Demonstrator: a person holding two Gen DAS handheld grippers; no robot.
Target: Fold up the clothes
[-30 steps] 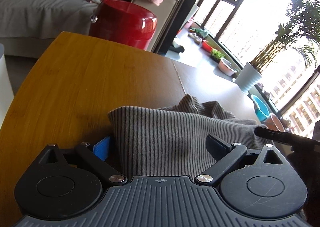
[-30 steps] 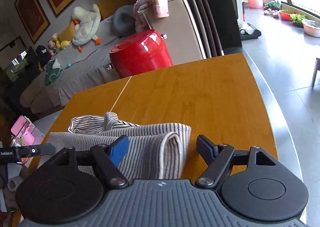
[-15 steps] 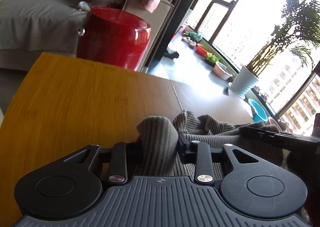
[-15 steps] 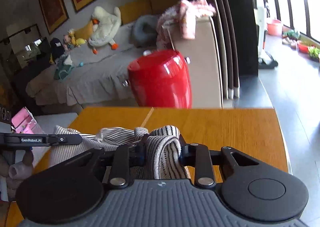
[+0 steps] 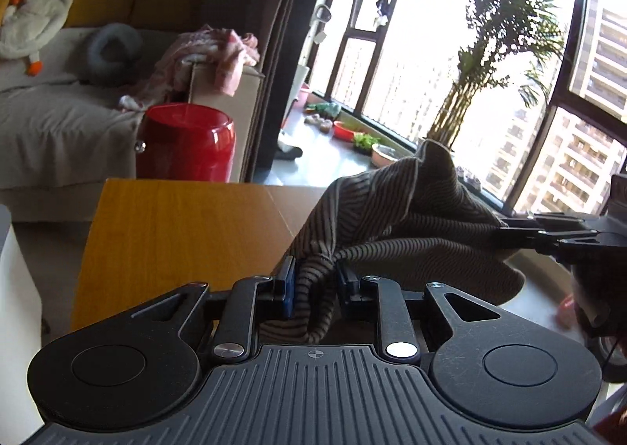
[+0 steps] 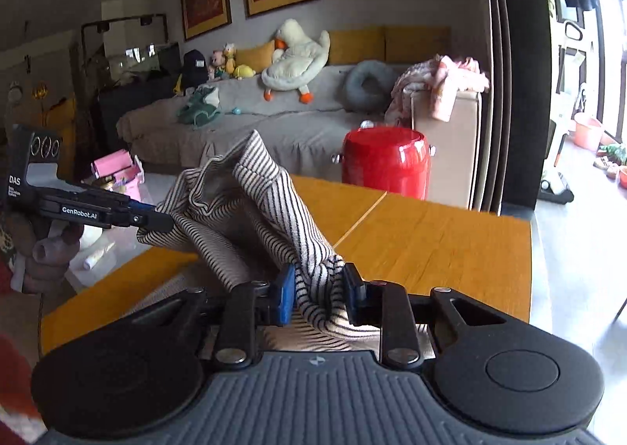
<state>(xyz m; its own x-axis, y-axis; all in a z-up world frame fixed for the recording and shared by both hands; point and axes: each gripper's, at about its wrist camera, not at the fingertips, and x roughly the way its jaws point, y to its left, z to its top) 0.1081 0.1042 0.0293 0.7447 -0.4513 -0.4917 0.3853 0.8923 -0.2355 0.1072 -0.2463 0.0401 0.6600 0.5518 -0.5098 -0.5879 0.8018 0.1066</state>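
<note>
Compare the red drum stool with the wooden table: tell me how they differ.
The red drum stool is glossy, round and barrel-shaped; the wooden table is matte, flat and straight-edged. The stool is solid red with metal studs on its side; the table is honey-coloured with visible grain and a seam line across it. The stool's top is bare, while the table has the striped garment lifted over it. Both stand in front of the sofa.

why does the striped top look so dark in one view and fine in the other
Left wrist view: the top sits against blown-out windows, so it is backlit and its stripes go muddy. Right wrist view: the camera faces the dimmer room, so the top is evenly lit and crisp; only the doorway at the right edge glares.
</note>
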